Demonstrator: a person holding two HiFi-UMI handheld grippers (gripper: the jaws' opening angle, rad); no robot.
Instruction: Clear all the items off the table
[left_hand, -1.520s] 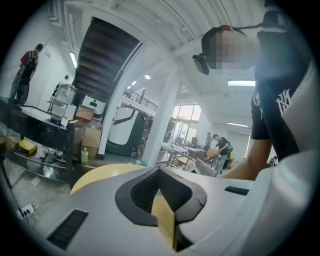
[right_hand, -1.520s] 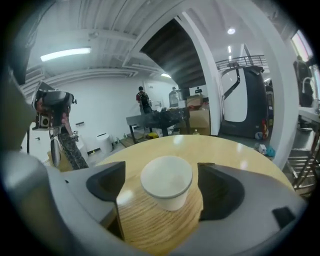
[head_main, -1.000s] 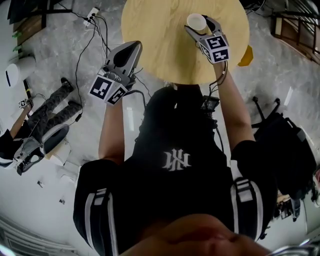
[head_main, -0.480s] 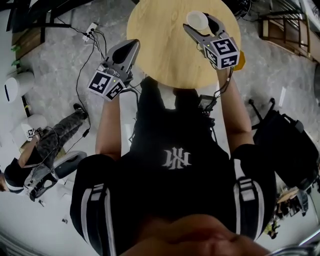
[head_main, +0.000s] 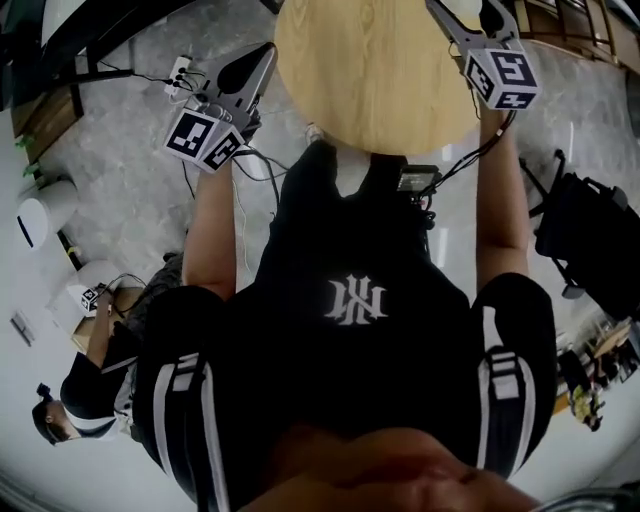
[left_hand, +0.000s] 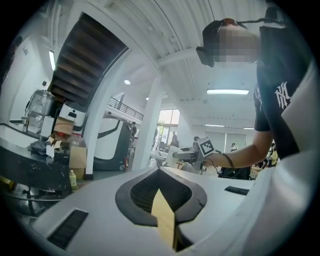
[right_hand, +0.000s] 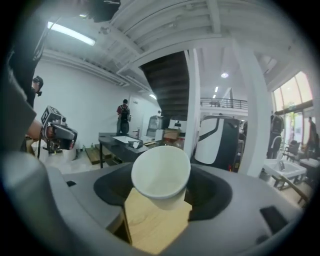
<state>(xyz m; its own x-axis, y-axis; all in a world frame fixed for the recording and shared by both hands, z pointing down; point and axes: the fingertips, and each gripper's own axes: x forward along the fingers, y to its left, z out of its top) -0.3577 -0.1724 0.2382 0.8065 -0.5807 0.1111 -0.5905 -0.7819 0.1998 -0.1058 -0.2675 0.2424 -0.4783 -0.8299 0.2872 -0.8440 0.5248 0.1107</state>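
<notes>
A white paper cup (right_hand: 161, 172) sits tilted between the jaws of my right gripper (right_hand: 161, 189), its mouth turned toward the camera; the jaws are shut on it. Under it lies the round wooden table (right_hand: 152, 227). In the head view the right gripper (head_main: 472, 12) is over the table's (head_main: 370, 80) far right rim, and the frame's top edge cuts off its tips and the cup. My left gripper (head_main: 260, 58) hangs off the table's left edge over the floor. Its jaws are shut on nothing (left_hand: 161, 172). No other item shows on the tabletop.
A power strip with cables (head_main: 180, 70) lies on the floor to the left. A person sits on the floor at lower left (head_main: 90, 390). A white bin (head_main: 38, 218) stands at the left, and a black chair (head_main: 590, 240) at the right.
The right gripper has carried the cup away from me and to the right, toward the table's far rim. The left gripper stays beside the table's left edge, jaws unchanged.
</notes>
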